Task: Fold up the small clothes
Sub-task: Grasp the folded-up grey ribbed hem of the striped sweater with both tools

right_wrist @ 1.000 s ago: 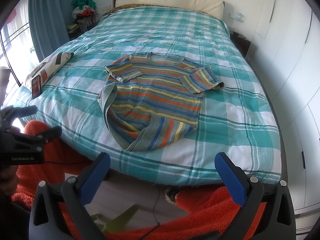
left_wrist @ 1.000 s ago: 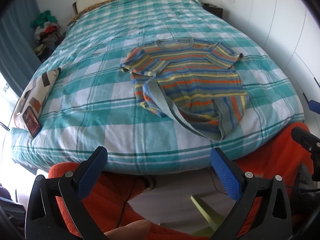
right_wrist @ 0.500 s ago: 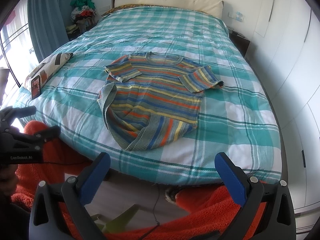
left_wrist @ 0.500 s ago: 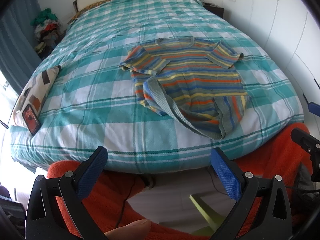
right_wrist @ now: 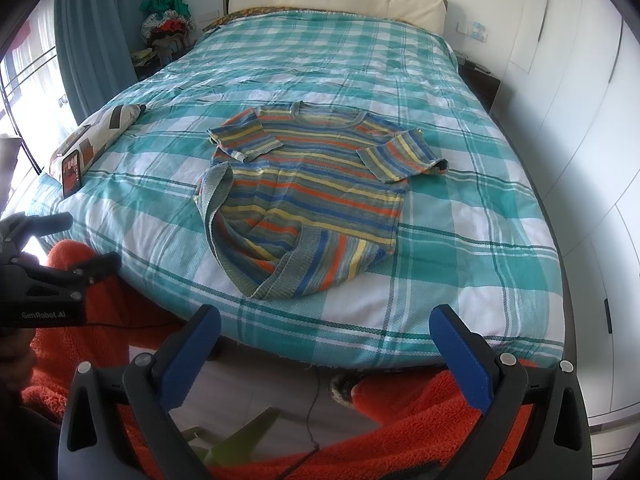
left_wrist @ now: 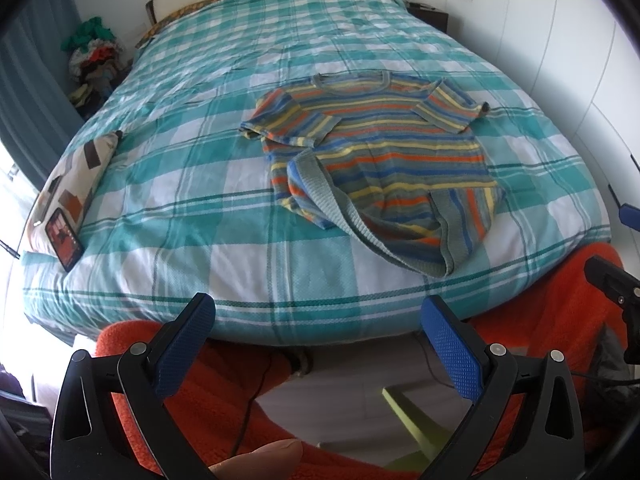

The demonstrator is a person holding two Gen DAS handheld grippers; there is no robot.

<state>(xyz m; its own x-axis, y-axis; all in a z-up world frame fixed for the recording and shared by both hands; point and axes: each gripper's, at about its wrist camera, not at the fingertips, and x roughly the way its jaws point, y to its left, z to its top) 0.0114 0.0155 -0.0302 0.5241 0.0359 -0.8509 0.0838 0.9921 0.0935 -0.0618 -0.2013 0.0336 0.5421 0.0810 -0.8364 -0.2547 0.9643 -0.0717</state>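
Folding is barely getting going: striped knit short-sleeved sweater [right_wrist: 308, 184] is lying face up on the teal checked bed [right_wrist: 460, 240], sleeves tucked in, hem flipped up and rumpled, maybe a half-done fold. Left tool [left_wrist: 320, 344] and right tool [right_wrist: 324, 350] are both hanging apart, empty, well short of it.

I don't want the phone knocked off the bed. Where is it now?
The phone leans on the patterned cushion at the bed's left edge in both wrist views, well left of the striped sweater, apart from it.
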